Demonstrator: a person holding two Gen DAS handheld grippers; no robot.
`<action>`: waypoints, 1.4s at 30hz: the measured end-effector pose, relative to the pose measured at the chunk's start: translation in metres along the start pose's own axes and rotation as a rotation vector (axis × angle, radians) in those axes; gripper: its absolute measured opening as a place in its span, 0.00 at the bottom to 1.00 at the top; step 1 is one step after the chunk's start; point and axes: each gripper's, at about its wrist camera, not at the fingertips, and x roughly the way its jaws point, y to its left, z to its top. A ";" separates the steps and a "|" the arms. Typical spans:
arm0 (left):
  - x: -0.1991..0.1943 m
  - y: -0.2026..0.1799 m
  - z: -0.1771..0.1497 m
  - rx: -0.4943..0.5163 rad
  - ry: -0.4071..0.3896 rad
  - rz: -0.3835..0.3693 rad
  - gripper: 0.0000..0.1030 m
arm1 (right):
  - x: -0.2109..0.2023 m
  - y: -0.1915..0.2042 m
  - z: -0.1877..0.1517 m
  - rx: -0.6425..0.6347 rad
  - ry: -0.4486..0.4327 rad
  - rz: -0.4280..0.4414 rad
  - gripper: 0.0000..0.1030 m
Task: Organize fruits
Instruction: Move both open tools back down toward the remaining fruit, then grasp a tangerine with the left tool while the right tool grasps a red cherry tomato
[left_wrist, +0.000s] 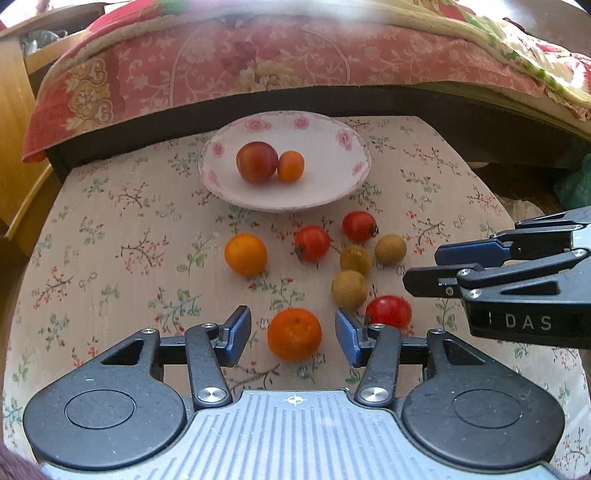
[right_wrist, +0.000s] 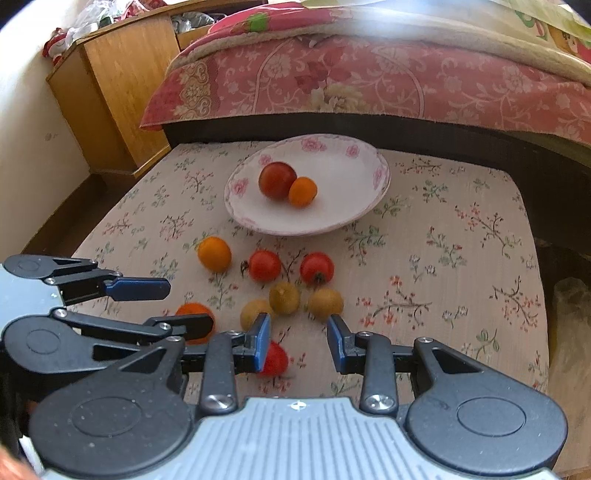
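A white floral plate (left_wrist: 317, 188) (right_wrist: 332, 210) holds a dark red fruit (left_wrist: 256, 162) and a small orange one (left_wrist: 290, 166). In front of it lie a yellow-orange fruit (left_wrist: 245, 254), three red tomatoes (left_wrist: 312, 243) and three brownish round fruits (left_wrist: 349, 289). My left gripper (left_wrist: 291, 315) (right_wrist: 190, 306) is open around a mandarin (left_wrist: 294, 334) on the cloth, with a gap on both sides. Open and empty, my right gripper (right_wrist: 299, 332) (left_wrist: 421, 268) hovers by the nearest tomato (right_wrist: 277, 360), which its left finger partly hides.
The fruits lie on a small table with a floral cloth (left_wrist: 110, 258). Behind it is a bed with a red floral quilt (left_wrist: 221, 66). A wooden cabinet (right_wrist: 122, 85) stands at the back left. The table's right edge (right_wrist: 535, 258) drops to the floor.
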 end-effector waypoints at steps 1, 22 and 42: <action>0.000 0.000 -0.002 0.004 0.001 0.001 0.57 | 0.000 0.001 -0.002 -0.006 0.007 0.004 0.36; 0.019 0.002 -0.009 0.056 0.027 -0.005 0.57 | 0.022 0.014 -0.015 -0.135 0.084 0.067 0.41; 0.029 -0.002 -0.007 0.084 0.022 -0.048 0.48 | 0.026 0.010 -0.010 -0.167 0.119 0.100 0.41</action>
